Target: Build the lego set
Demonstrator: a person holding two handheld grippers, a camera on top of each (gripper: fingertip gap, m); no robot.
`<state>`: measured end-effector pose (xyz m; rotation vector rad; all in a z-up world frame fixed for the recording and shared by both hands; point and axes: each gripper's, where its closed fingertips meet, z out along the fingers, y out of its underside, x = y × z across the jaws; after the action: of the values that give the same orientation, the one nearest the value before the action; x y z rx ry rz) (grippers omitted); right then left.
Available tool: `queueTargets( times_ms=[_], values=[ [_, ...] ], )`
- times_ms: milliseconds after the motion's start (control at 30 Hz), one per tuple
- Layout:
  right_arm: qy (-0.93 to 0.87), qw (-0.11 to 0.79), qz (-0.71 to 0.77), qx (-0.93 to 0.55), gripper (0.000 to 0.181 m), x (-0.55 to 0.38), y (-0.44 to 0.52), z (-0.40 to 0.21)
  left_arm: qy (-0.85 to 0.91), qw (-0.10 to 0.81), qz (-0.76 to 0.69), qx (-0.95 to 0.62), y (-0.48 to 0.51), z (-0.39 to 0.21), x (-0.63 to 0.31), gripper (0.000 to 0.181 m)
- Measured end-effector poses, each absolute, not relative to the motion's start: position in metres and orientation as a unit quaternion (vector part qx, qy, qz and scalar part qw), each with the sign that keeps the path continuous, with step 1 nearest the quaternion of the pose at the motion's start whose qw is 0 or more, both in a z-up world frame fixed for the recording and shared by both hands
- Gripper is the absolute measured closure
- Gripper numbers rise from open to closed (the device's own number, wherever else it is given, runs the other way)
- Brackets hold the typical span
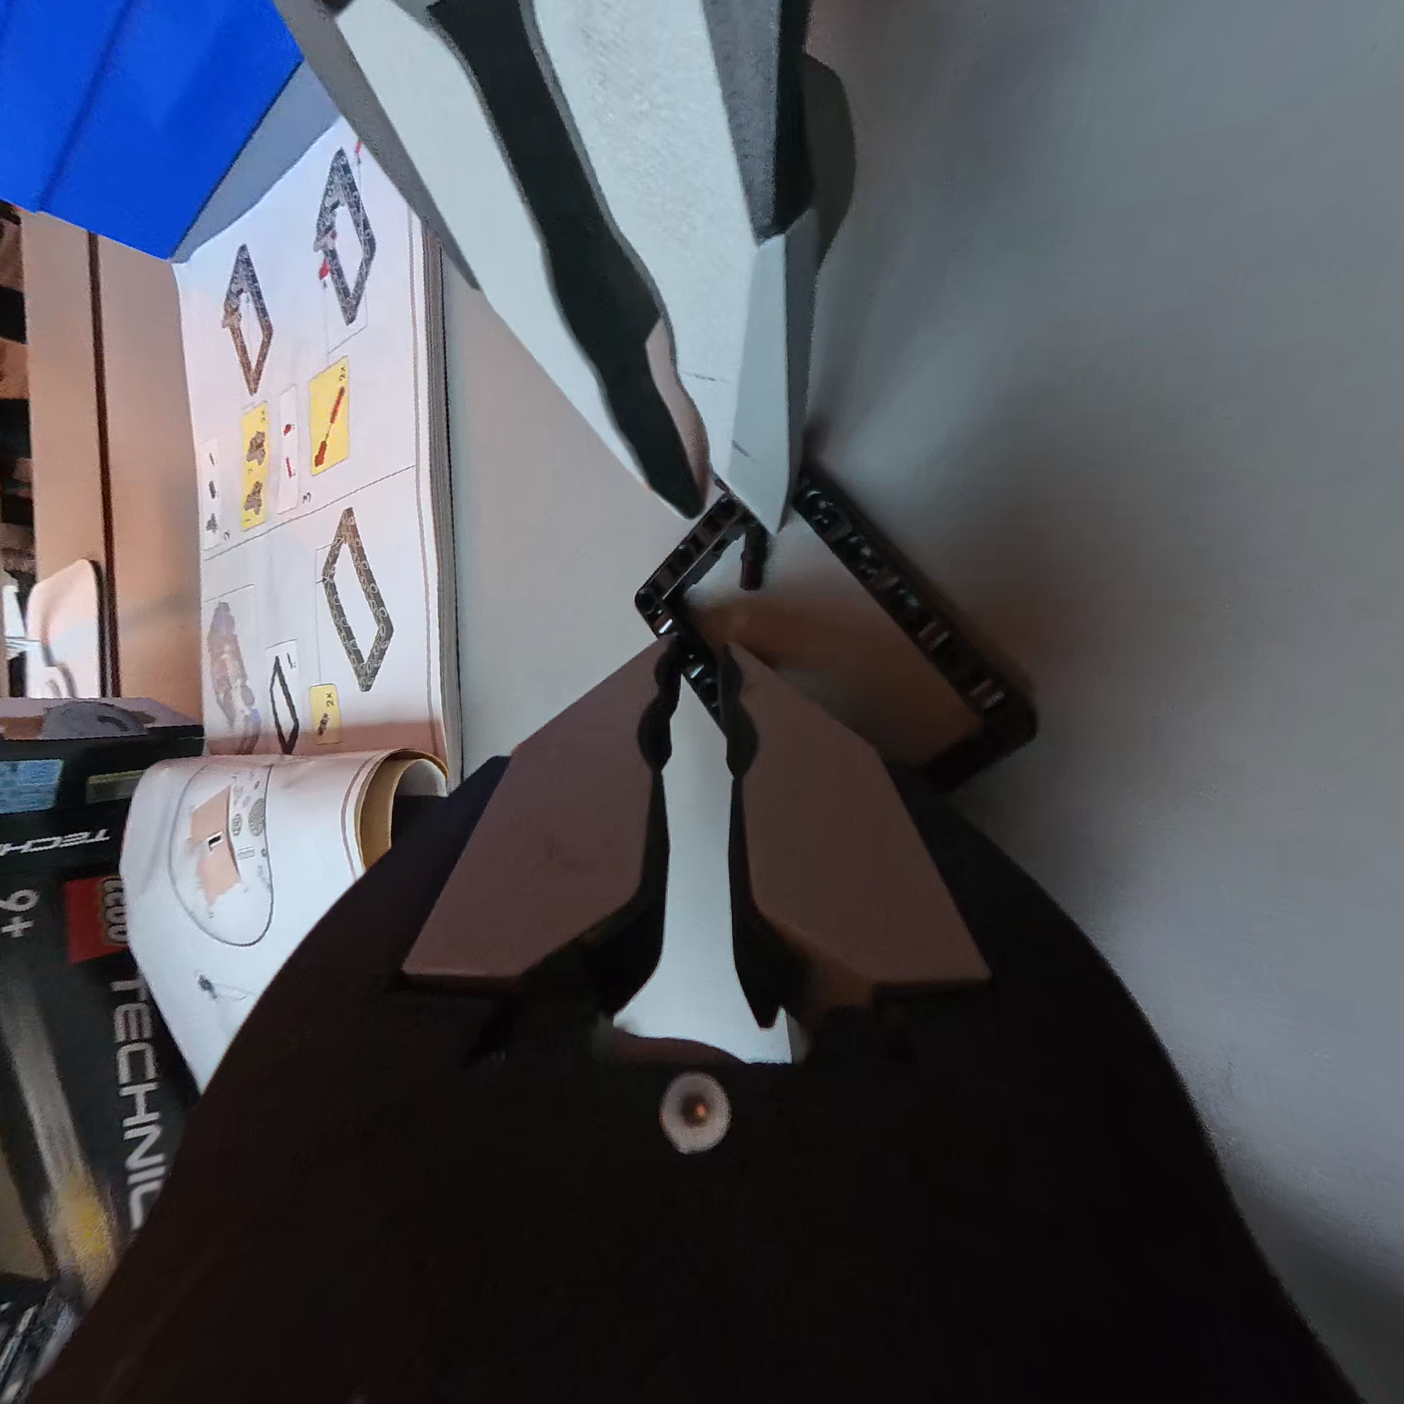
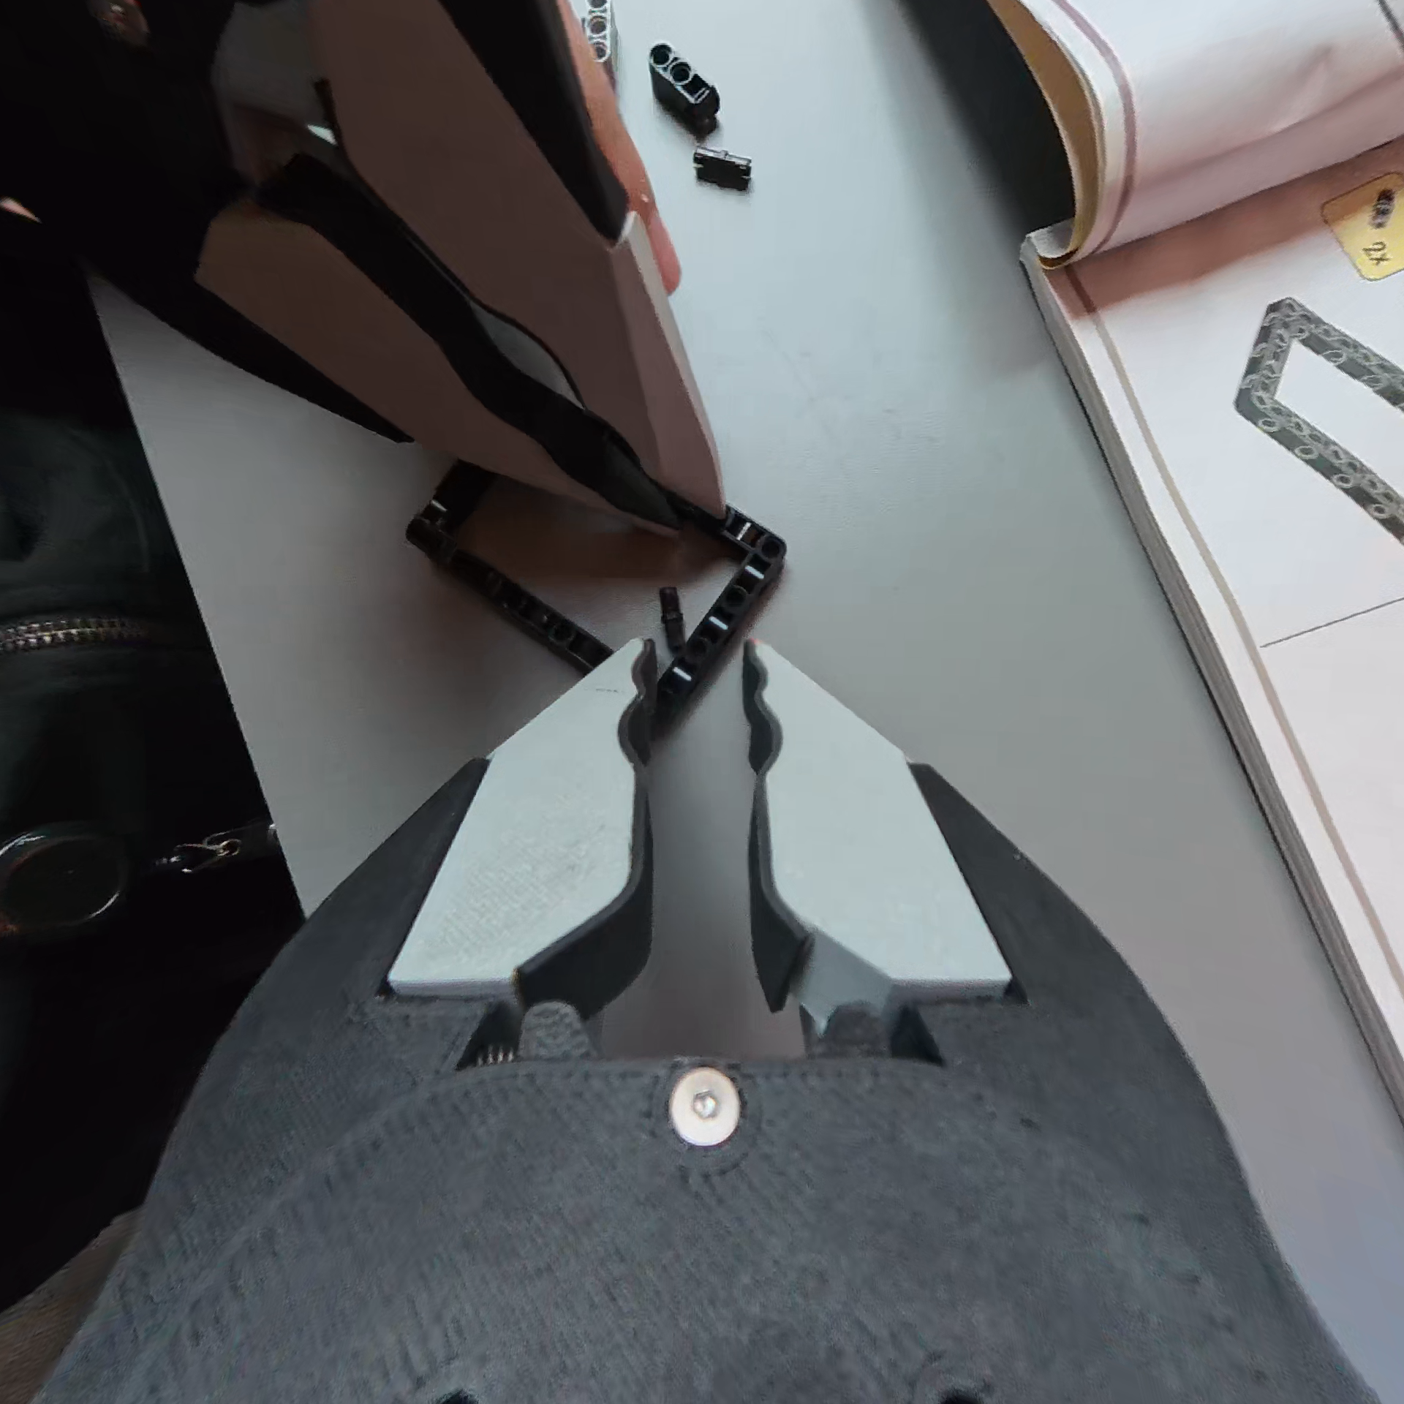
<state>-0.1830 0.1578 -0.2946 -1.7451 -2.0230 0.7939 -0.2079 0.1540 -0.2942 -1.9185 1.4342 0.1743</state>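
Stage: early | black rectangular lego beam frame (image 2: 741, 589) lying on grey table (image 2: 874, 380), one pin fitted | left gripper (image 1: 695, 668) pinching frame | right gripper (image 2: 695, 653) spread, astride frame side | loose black connectors (image 2: 684, 76) unfitted

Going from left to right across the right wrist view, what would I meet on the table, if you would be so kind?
Black lego frame between the hand-held gripper tips, then the two small loose black pieces farther off, a beam and a pin connector, then the open instruction booklet at the right edge.
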Motion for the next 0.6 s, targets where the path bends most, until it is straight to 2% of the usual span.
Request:
queueTargets(
  times_ms=[33,167,300,400,600],
  values=[
    [-0.714,0.173,0.282,-0.618,0.162,-0.183,0.156,-0.294,0.557,0.359,0.061,-0.746,0.154,-0.294,-0.208,0.174],
    [-0.711,0.175,0.280,-0.621,0.167,-0.180,0.152,-0.295,0.561,0.356,0.050,-0.746,0.152,-0.294,-0.204,0.174],
    [-0.700,0.172,0.283,-0.632,0.170,-0.178,0.145,-0.295,0.533,0.350,0.061,-0.768,0.153,-0.289,-0.210,0.154],
    [-0.697,0.177,0.280,-0.636,0.169,-0.177,0.141,-0.295,0.520,0.342,0.045,-0.781,0.148,-0.292,-0.207,0.165],
    [-0.704,0.183,0.269,-0.631,0.166,-0.174,0.146,-0.294,0.524,0.365,0.053,-0.768,0.152,-0.294,-0.201,0.174]
  ],
)
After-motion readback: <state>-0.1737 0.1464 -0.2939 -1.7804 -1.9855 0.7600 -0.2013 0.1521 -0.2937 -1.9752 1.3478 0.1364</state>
